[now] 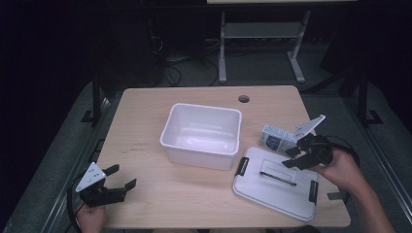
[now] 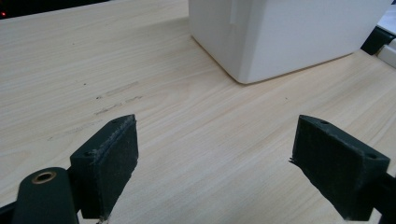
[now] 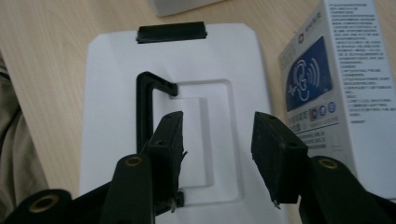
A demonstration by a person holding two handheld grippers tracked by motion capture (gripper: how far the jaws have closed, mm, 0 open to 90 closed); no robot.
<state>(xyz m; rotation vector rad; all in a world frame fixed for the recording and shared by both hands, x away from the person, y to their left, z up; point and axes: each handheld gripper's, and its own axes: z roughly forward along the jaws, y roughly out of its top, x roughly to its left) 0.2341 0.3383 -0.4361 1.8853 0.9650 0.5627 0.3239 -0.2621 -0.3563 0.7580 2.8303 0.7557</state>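
A white plastic bin [image 1: 199, 158] stands empty at the middle of the table. Its flat white lid [image 1: 272, 191], with a black handle [image 1: 278, 177] and black latches, lies to the bin's right. A small white box with a blue logo [image 1: 274, 137] rests just behind the lid. My right gripper [image 1: 290, 158] hovers over the lid's far right part, beside the box, open with nothing between its jaws. In the right gripper view the gripper [image 3: 217, 126] sits above the lid [image 3: 116, 84], next to the handle [image 3: 144, 102], with the box [image 3: 336, 70] to one side. My left gripper [image 1: 123, 176] rests open at the front left.
In the left gripper view the gripper [image 2: 215, 140] faces bare wood, with the bin's corner [image 2: 289, 37] farther off. A cable hole [image 1: 244, 99] sits near the table's back edge. Beyond the table stand a desk's legs [image 1: 222, 48] on a dark floor.
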